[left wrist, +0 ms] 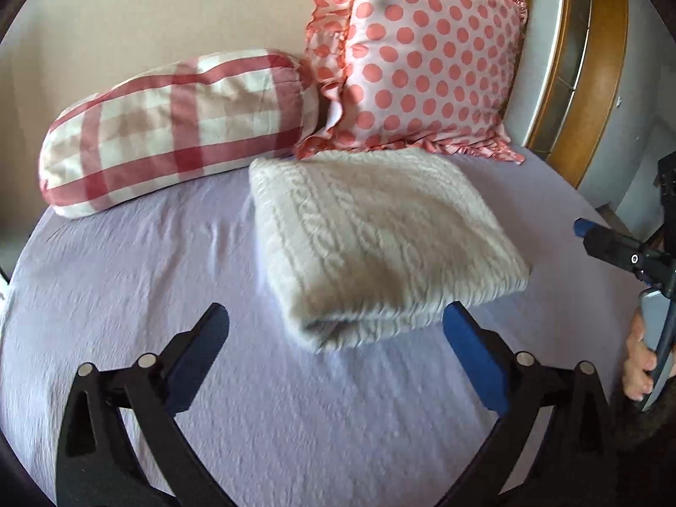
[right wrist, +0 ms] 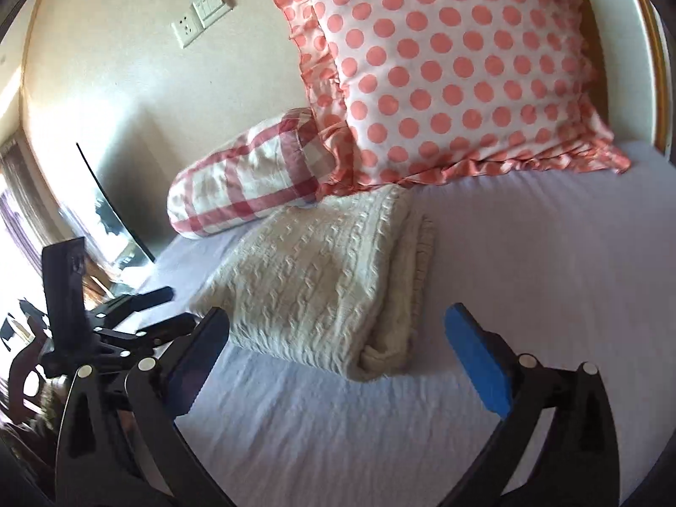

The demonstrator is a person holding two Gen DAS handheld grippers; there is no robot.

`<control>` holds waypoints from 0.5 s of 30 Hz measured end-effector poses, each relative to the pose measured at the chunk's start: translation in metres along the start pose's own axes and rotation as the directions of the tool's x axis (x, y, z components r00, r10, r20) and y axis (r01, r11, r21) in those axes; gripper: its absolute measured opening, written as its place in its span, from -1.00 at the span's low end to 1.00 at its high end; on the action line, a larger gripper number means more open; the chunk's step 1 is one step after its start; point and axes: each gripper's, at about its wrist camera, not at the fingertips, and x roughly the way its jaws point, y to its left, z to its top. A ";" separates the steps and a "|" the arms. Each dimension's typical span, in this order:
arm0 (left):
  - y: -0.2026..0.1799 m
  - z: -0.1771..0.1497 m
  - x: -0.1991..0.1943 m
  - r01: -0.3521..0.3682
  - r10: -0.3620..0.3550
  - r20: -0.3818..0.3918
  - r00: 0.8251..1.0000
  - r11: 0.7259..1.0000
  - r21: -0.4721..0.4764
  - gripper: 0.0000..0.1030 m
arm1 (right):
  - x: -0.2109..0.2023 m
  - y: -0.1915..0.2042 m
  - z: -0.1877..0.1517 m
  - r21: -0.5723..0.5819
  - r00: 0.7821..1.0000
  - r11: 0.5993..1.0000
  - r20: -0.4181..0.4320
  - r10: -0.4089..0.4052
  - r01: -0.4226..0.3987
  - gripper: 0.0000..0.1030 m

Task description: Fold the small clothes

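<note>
Left wrist view: right gripper (left wrist: 585, 228) cropped, spread unclear; left gripper (left wrist: 333, 338) agape; one folded sweater (left wrist: 380, 232), two pillows near bed's (left wrist: 126, 274) head edge.

soft daylight floods in from left of the right hand-held gripper (right wrist: 336, 333), glaring there; fisheye edges bend and darken, slight blur throughout.

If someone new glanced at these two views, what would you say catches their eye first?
Probably the polka-dot pillow, propped upright at the head of the bed, with the red-checked bolster lying beside it. In front of them, a cream cable-knit sweater sits neatly folded on the lavender sheet. Both tools, left tool and right tool, are open and apart from it.
</note>
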 end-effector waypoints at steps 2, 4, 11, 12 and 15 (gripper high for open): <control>0.002 -0.019 0.004 -0.053 0.053 -0.058 0.997 0.999 0.002 0.96 | 0.012 0.009 -0.014 -0.035 0.995 0.997 -0.066 -0.074 0.072 0.97; 0.000 -0.032 0.012 -0.079 0.081 -0.100 0.992 0.997 0.018 0.96 | 0.026 0.013 -0.026 -0.047 0.990 0.996 -0.116 -0.076 0.071 0.97; 0.008 -0.043 0.032 -0.100 0.099 -0.164 0.982 0.995 -0.001 0.96 | 0.049 0.019 -0.045 -0.072 0.969 0.987 -0.194 -0.154 0.143 0.97; 0.010 -0.043 0.033 -0.108 0.105 -0.161 0.981 0.994 -0.009 0.96 | 0.052 0.018 -0.047 -0.073 0.964 0.985 -0.204 -0.171 0.159 0.97; 0.016 -0.044 0.034 -0.116 0.107 -0.173 0.979 0.993 -0.039 0.96 | 0.058 0.017 -0.048 -0.078 0.952 0.977 -0.223 -0.210 0.198 0.97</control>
